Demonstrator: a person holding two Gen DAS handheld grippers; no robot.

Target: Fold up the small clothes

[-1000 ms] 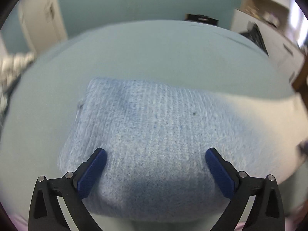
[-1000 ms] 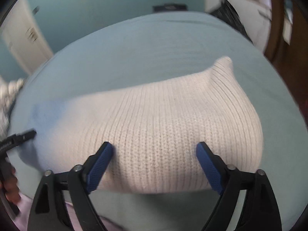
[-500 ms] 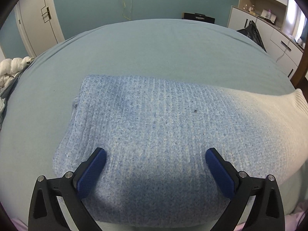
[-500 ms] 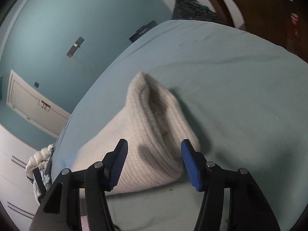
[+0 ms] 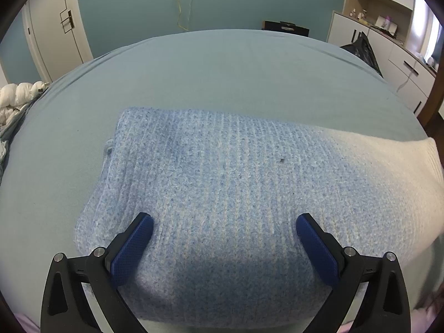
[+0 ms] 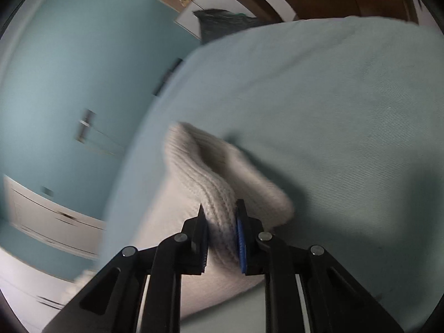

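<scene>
Right tongs (image 6: 219, 236) pinch the sweater's (image 5: 222, 194) white end near the bed's (image 5: 222, 69) right edge, its long axis running leftward under the spread, empty left tongs (image 5: 224, 238).

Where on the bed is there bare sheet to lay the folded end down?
Bare bed sheet runs beyond the sweater toward the far edge, and to its left up to the white duvet. The right gripper has open sheet on its right. The near edge is crowded by the left gripper.
</scene>
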